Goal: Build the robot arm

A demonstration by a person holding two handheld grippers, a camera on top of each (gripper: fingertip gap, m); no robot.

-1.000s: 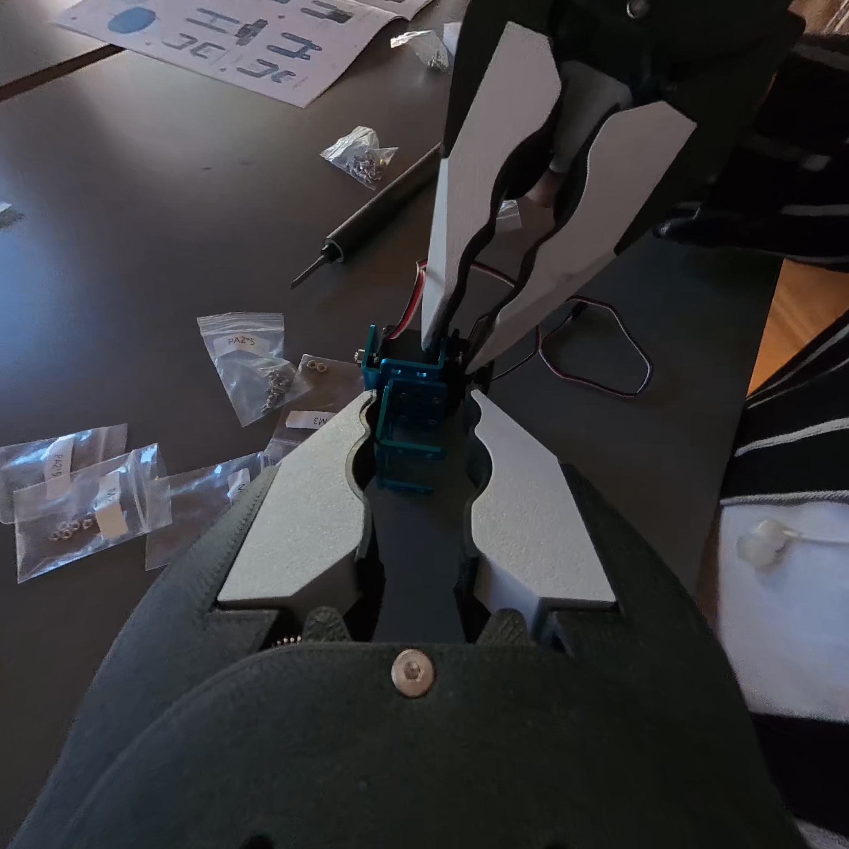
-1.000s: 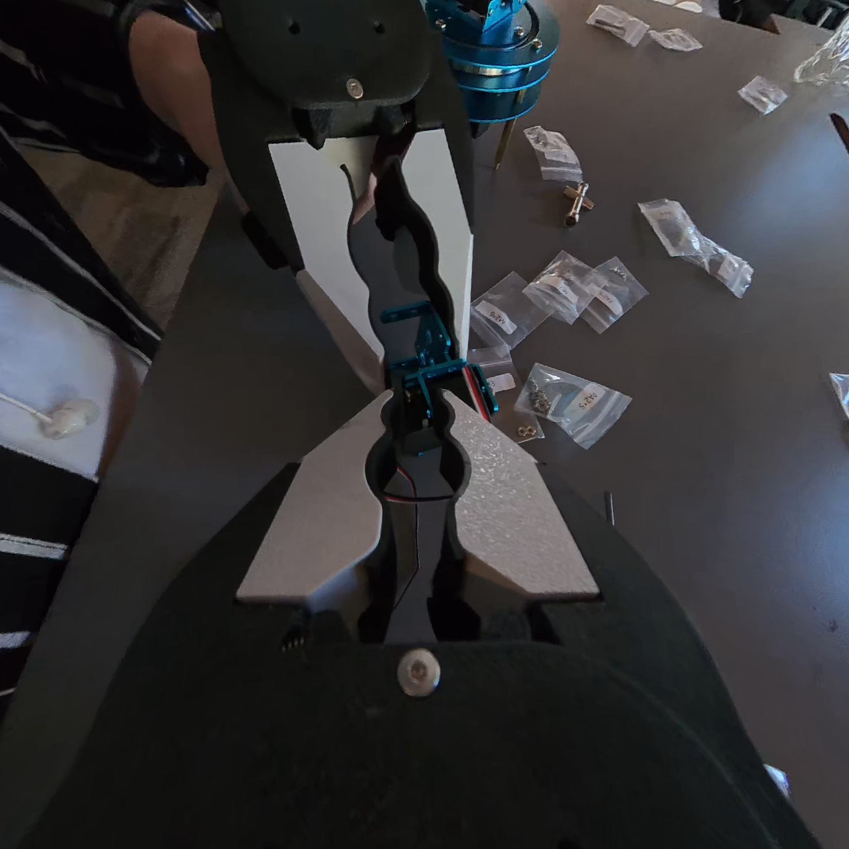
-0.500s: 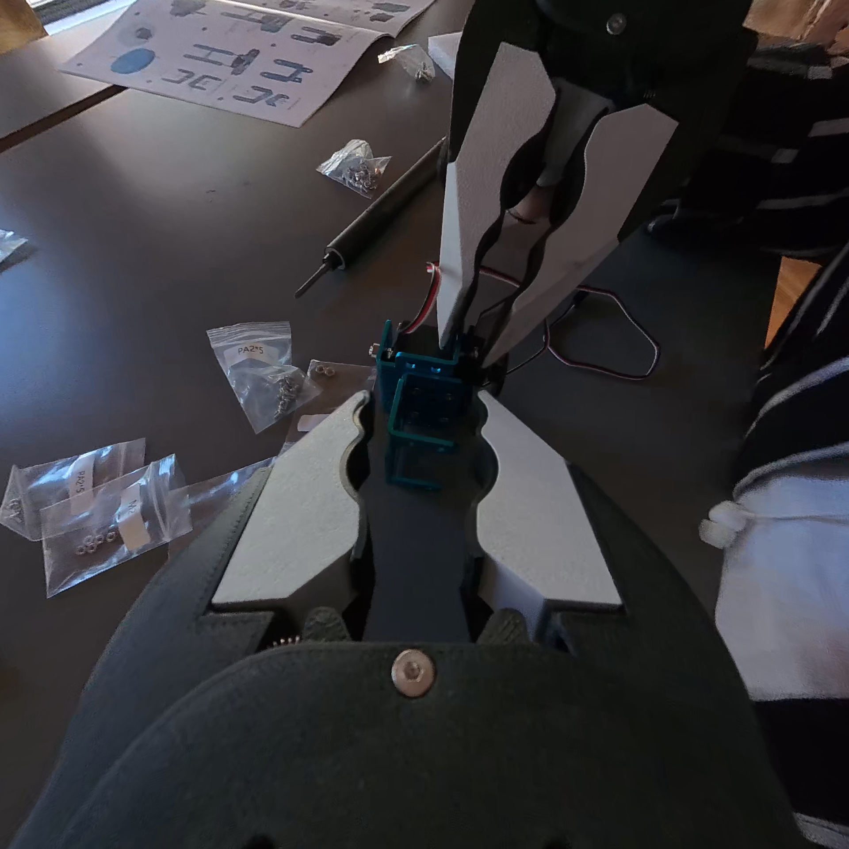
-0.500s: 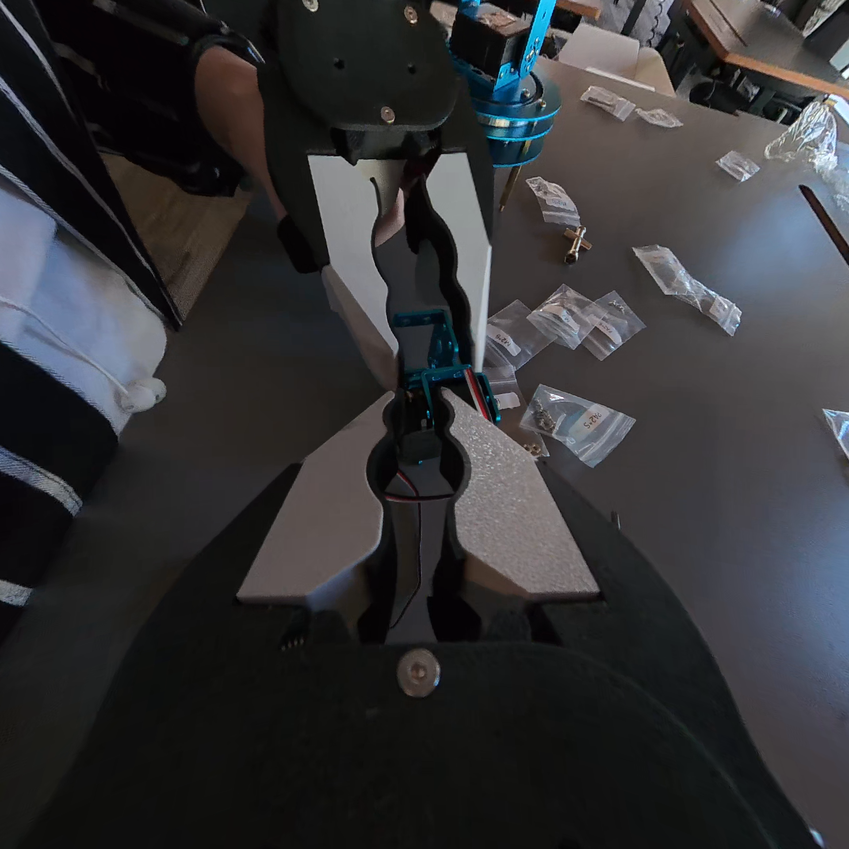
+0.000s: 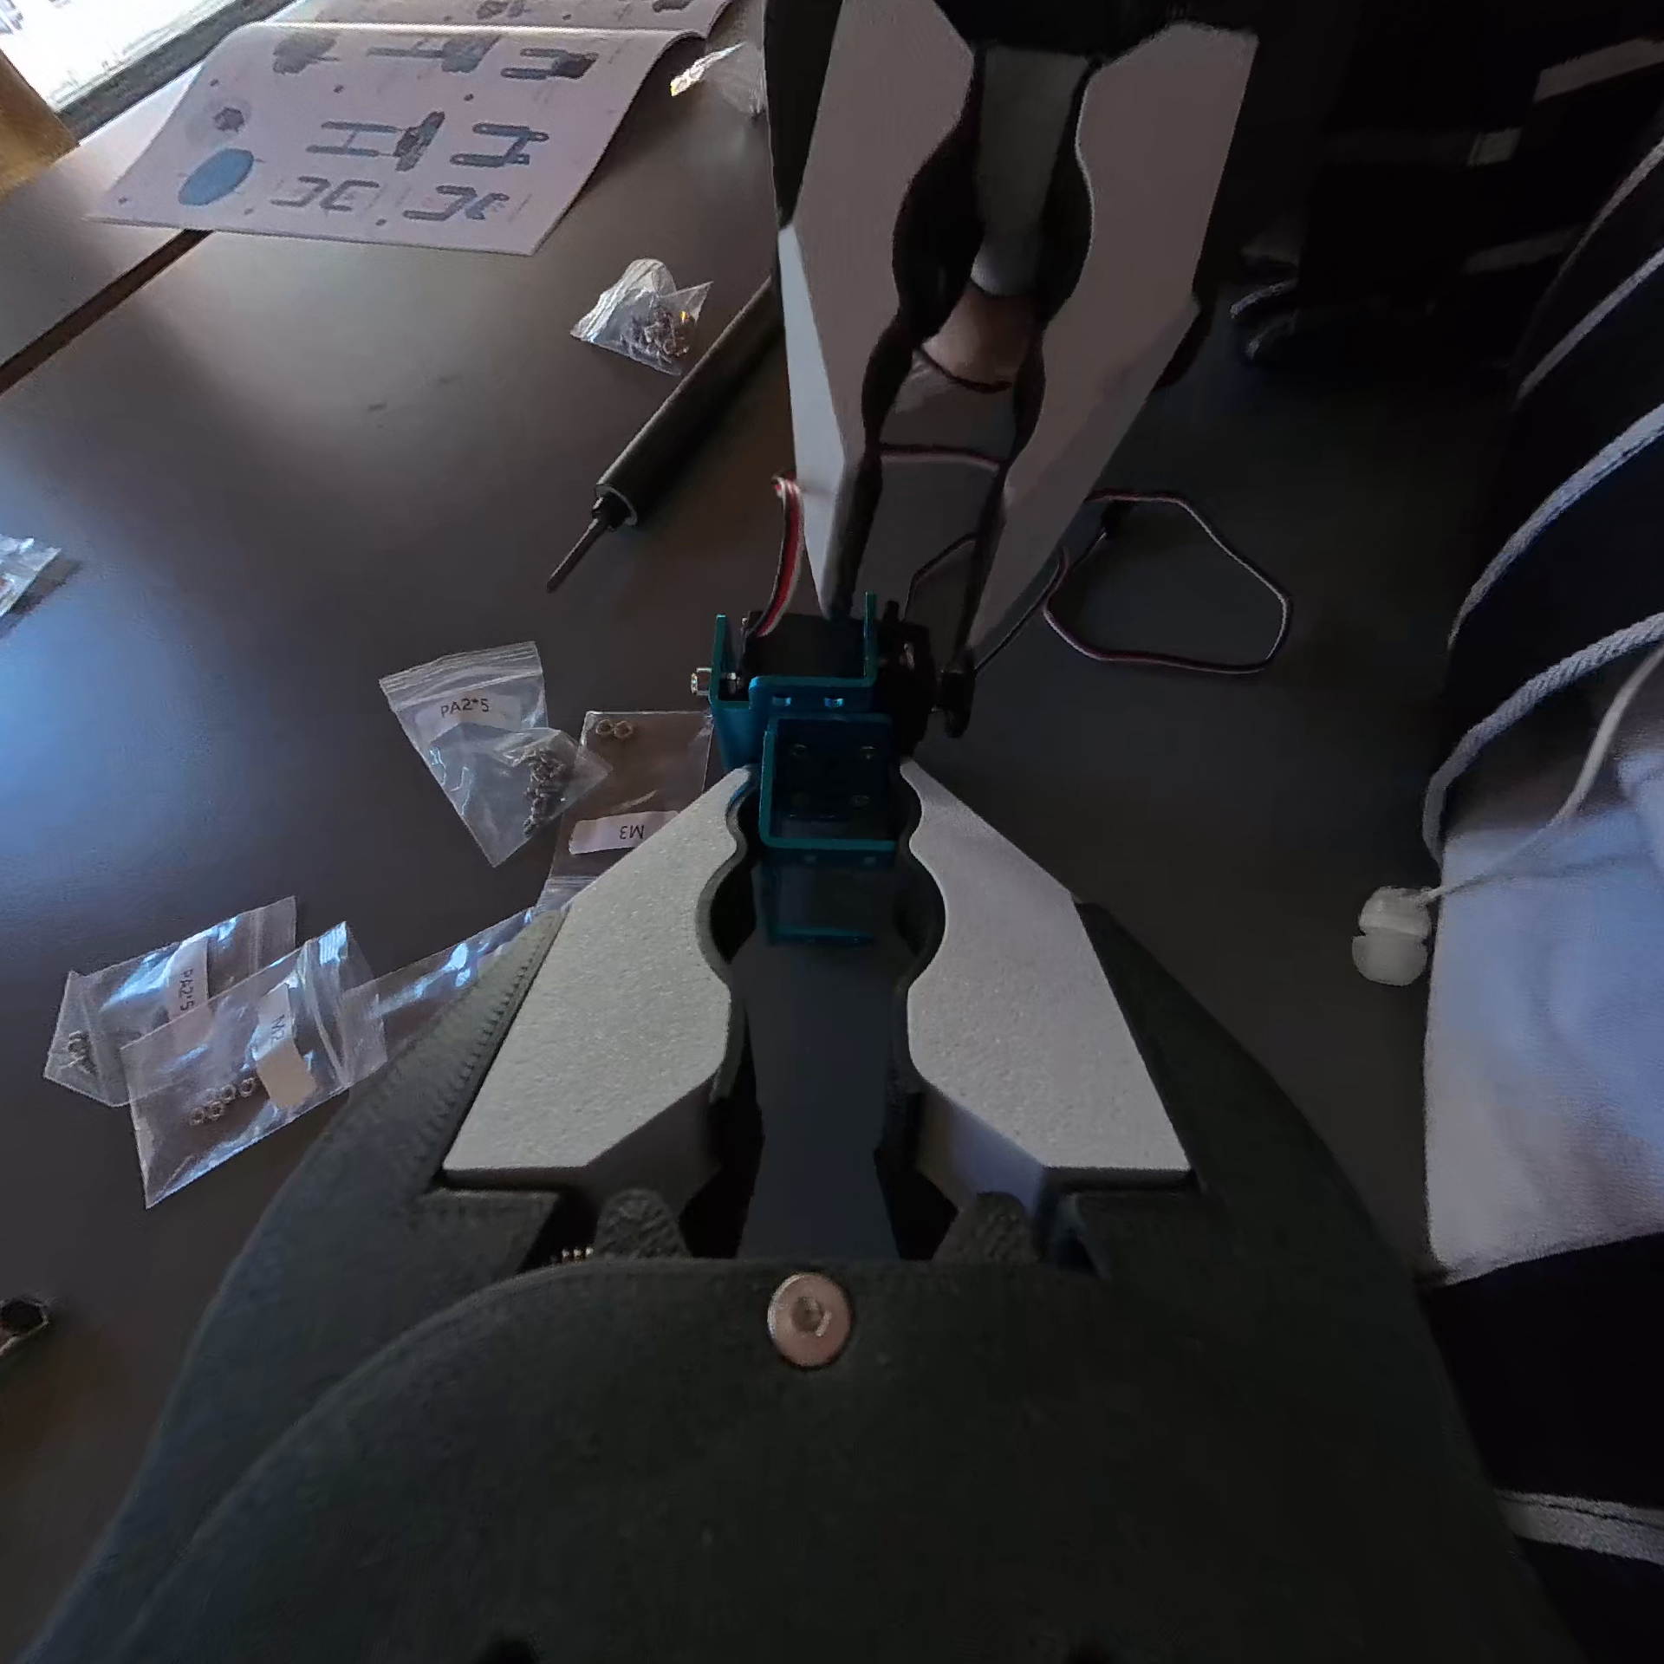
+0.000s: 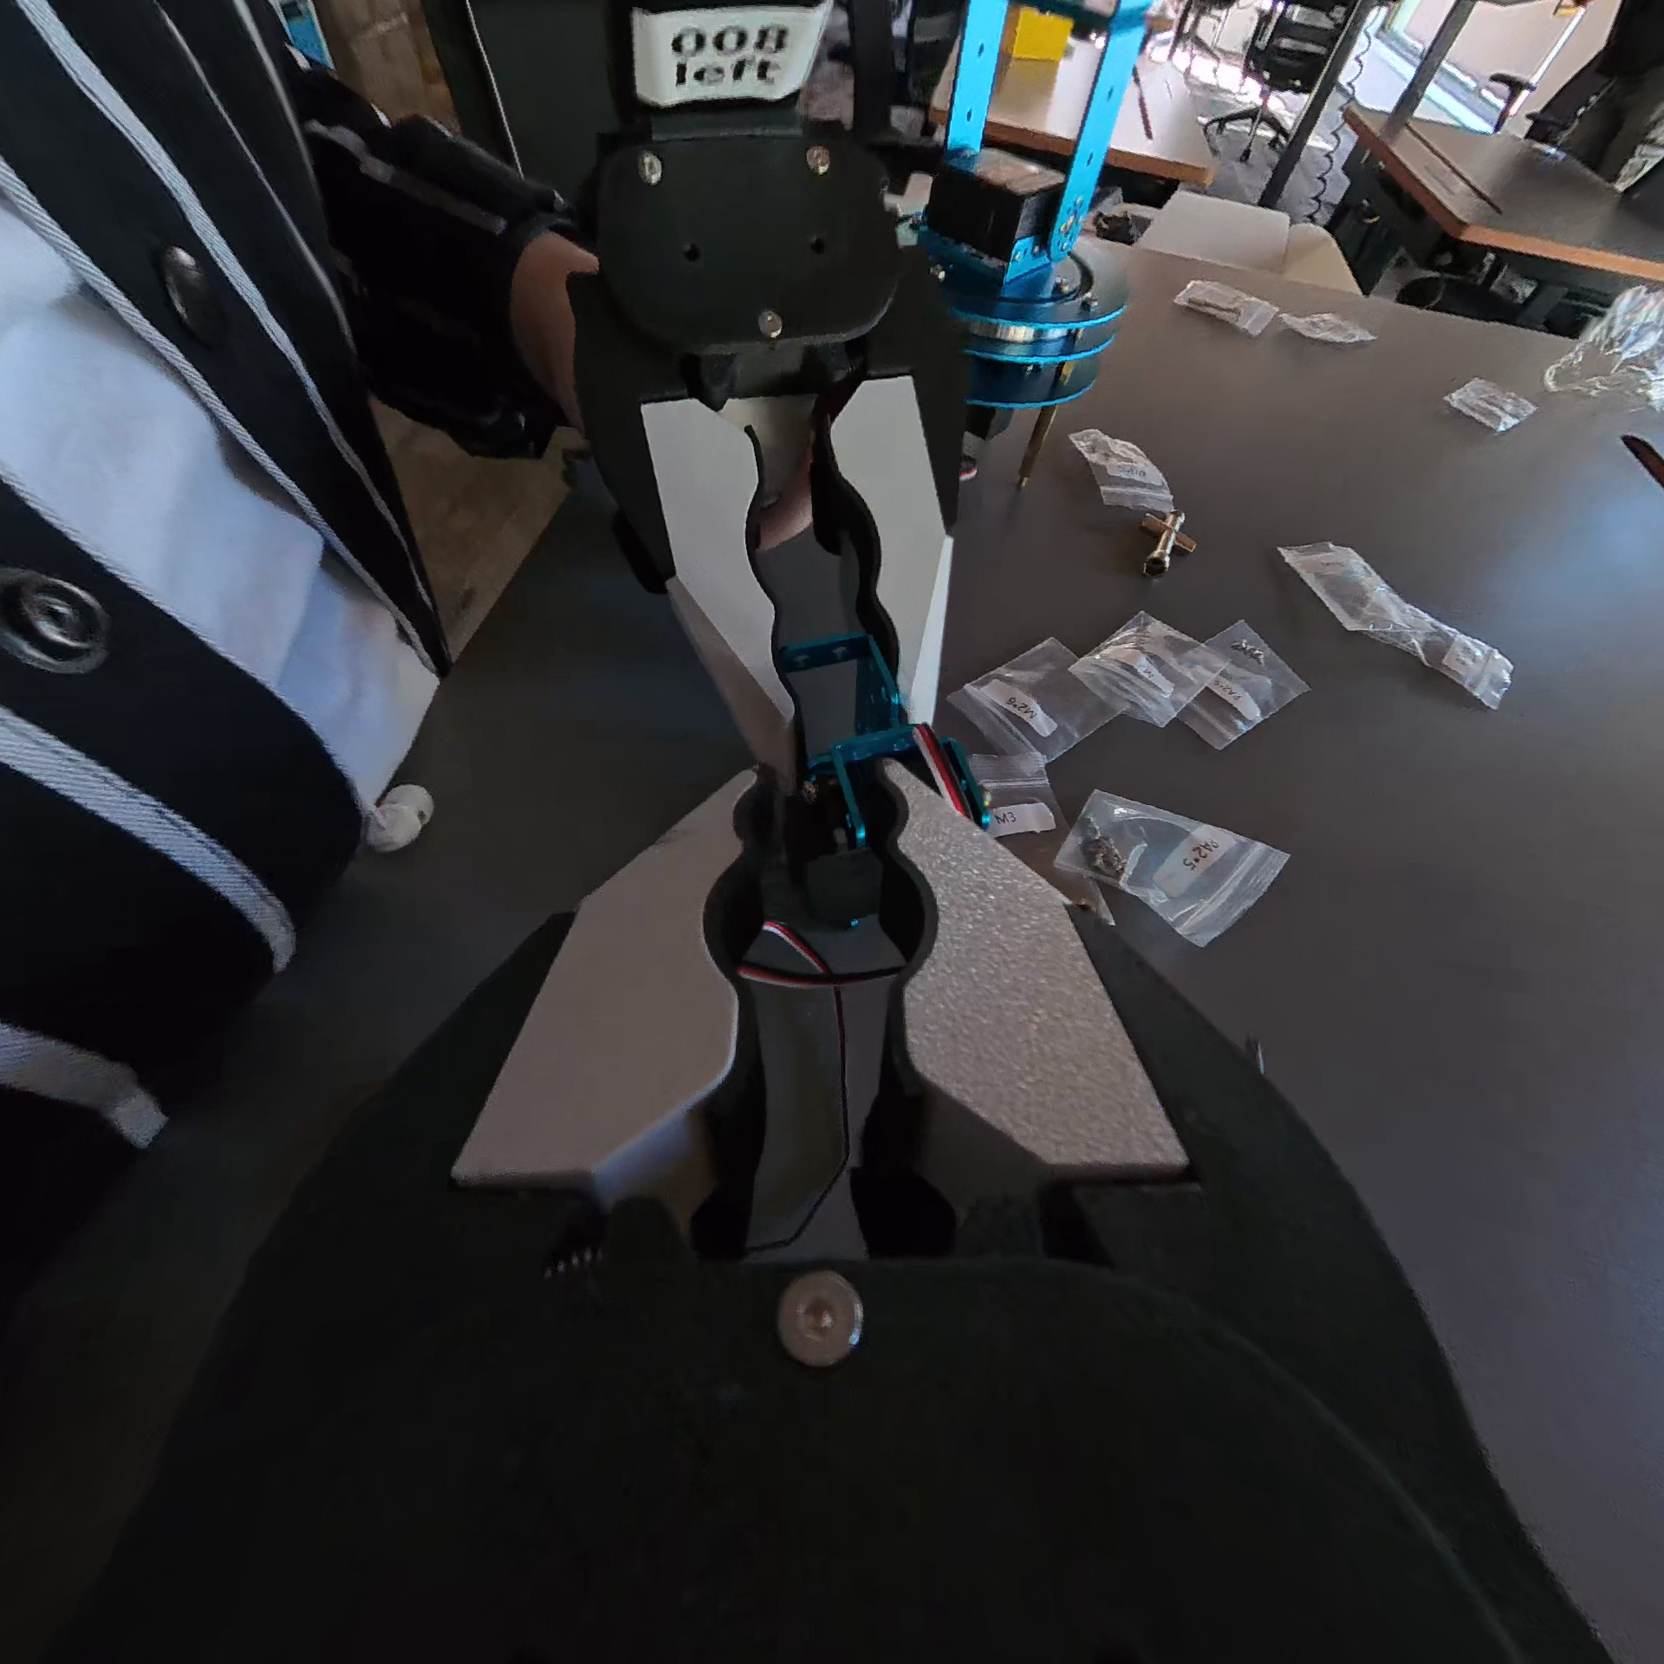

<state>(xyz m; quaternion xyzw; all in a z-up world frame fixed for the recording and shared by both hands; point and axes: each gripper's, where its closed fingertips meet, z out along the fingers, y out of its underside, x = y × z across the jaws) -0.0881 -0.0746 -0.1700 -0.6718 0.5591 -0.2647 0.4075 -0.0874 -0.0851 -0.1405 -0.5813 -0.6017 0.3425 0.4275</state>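
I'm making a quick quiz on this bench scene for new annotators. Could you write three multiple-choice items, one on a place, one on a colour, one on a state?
1. Where does the black screwdriver lie?
A. on the dark table
B. inside a bag
C. on the printed sheet

2. What colour is the metal bracket?
A. red
B. blue
C. yellow

3. How is the left gripper?
A. wide open, empty
B. out of view
C. shut on the metal bracket

Answers: 1 A, it rests on bare tabletop below the sheet. 2 B, its frame is blue. 3 C, both fingers press the bracket's sides, while the right gripper clamps the black servo end.
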